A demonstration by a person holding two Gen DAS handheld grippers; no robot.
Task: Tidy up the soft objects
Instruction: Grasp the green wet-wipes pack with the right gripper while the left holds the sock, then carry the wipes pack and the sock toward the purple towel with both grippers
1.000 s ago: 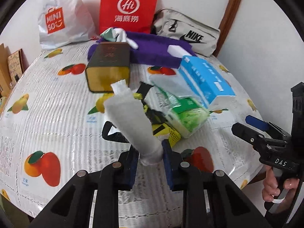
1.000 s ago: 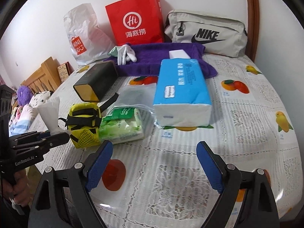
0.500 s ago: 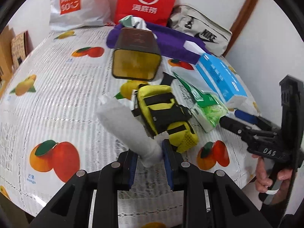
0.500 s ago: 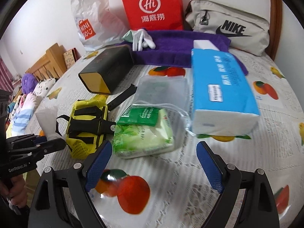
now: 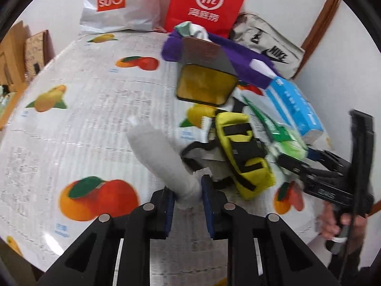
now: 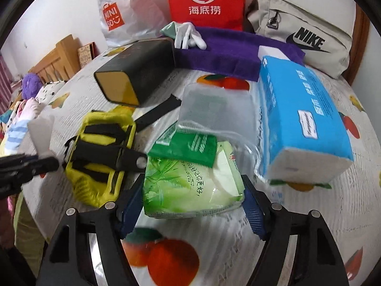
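Green tissue pack [image 6: 193, 181] sits on the table [image 6: 321, 214] inside a clear bag [image 6: 214, 109], between the right gripper [image 6: 190, 202] pads, whose jaws have just been closing but aren't visibly pressing yet. Risk: pads catch only slippery film, so the pack slides out, or nudge the yellow pouch [image 6: 100, 157] touching it. Left gripper [image 5: 187, 202] is clamped on a white roll [image 5: 162, 159], so can't steady anything.

Fruit-print tablecloth [image 5: 100, 119] — pouch [image 6: 100, 152], tissue packs [image 6: 307, 128]

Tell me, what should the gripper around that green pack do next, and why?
Probably finish closing. The right gripper straddles the green plastic-wrapped tissue pack; its jaws have just been closing, but whether the blue pads press it yet is unclear.
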